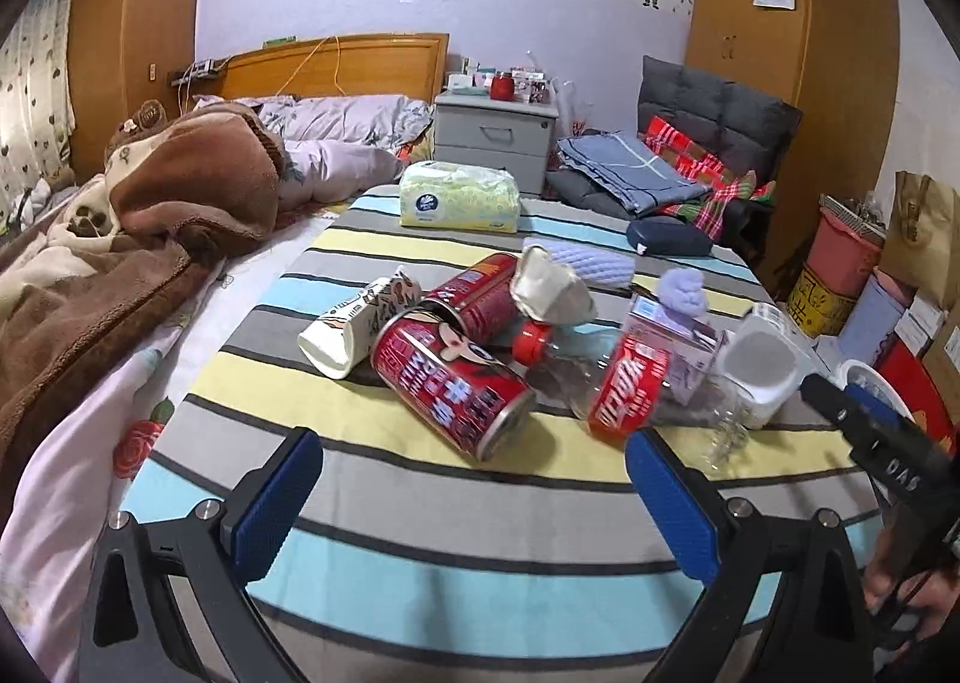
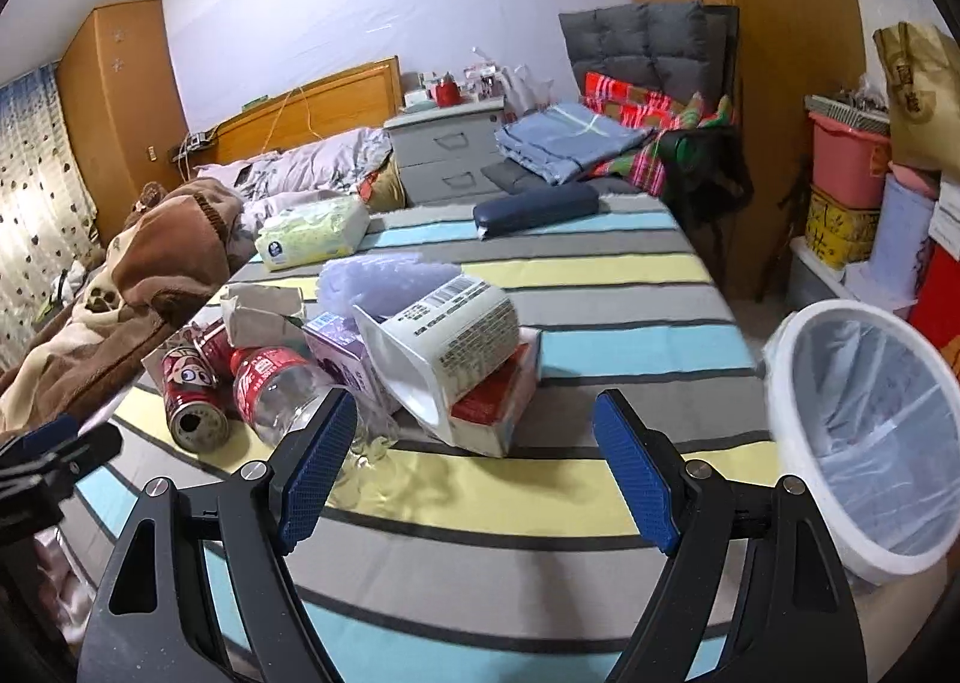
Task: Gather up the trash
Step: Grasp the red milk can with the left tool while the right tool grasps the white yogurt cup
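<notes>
Trash [image 2: 420,359] litters the striped cloth [image 2: 600,317]; lined bin [image 2: 864,443] (white) stands beside it.

A tissue pack [image 1: 459,197] lies on the striped cloth [image 1: 420,503] at upper centre, with a dark blue case [image 1: 669,237] to its right. A brown blanket [image 1: 120,239] is heaped at left. A grey nightstand [image 1: 495,134] stands behind, beside a wooden headboard [image 1: 336,65].
</notes>
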A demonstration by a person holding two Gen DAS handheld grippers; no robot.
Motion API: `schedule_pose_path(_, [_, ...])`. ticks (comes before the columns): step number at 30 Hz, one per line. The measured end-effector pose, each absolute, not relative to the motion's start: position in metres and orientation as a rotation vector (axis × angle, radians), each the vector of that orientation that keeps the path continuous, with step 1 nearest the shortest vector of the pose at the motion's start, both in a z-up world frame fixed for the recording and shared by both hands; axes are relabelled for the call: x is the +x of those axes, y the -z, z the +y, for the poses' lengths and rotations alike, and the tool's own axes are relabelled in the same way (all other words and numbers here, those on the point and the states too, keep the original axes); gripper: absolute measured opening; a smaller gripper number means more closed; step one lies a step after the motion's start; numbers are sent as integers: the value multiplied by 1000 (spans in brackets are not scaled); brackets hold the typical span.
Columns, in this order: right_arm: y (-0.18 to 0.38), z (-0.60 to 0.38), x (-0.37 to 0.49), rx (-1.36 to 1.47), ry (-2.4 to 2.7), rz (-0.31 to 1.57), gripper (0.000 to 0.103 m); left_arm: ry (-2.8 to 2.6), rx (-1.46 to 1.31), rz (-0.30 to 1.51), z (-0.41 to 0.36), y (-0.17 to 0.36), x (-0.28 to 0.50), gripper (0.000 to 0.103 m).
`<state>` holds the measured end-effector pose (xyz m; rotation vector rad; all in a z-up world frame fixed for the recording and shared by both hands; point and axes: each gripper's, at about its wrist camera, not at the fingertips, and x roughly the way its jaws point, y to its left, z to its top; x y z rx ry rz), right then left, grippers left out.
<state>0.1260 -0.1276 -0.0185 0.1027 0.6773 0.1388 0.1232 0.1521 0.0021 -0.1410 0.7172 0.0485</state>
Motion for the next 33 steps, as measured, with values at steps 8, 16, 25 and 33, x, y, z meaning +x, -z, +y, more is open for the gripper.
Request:
schedule_pose_path(8, [21,-122,146,82,-72,704,82,-64,-179,779,170,14,153,102])
schedule_pose_path(16, [24,-121,158,88,-68,724,59,-91,-283,797,180,21,187,102])
schedule_pose_path(25, [26,-121,164,85,-60,734,37,-118,-276,868,184,43,210,97])
schedule_pose_path(33, [27,-127,163,114,-59,734,24,-155,-170,878,193,32,194,96])
